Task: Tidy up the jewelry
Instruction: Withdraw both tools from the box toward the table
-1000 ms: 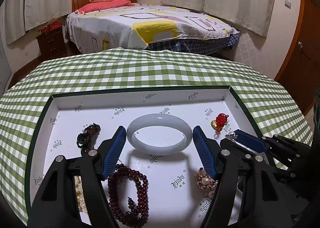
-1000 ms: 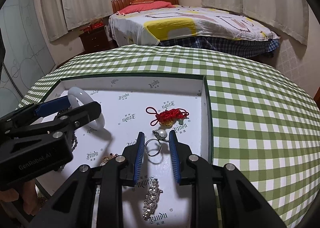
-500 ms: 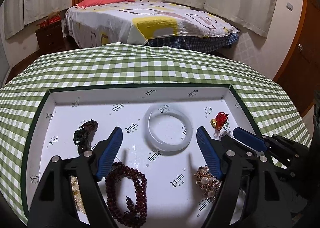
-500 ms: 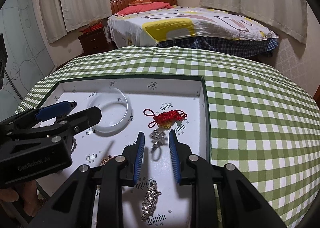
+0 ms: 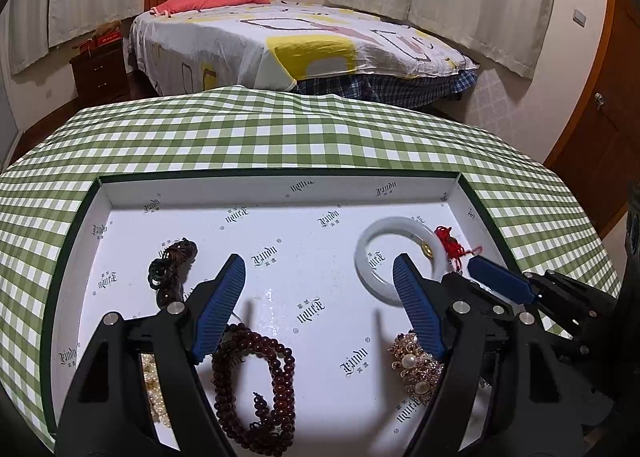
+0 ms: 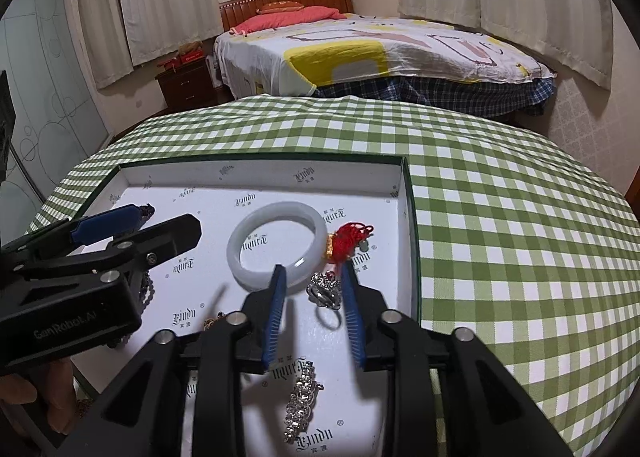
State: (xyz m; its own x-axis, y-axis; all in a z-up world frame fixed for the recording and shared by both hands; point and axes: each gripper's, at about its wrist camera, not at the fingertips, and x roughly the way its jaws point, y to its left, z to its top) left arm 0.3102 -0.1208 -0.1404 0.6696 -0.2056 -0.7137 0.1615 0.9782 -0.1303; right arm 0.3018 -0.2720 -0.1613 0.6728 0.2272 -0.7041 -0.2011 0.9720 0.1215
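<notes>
My right claw (image 6: 314, 283) hangs right over the silver ring (image 6: 326, 291), which lies flat in the white tray (image 6: 256, 173) between the blue pads, untouched. The jaws have just been easing apart, a narrow gap. The white bangle (image 6: 276, 245) sits just beyond, touching the red knot charm (image 6: 354, 239). My left claw (image 5: 318, 277) is spread wide, empty, over bare tray floor.
</notes>
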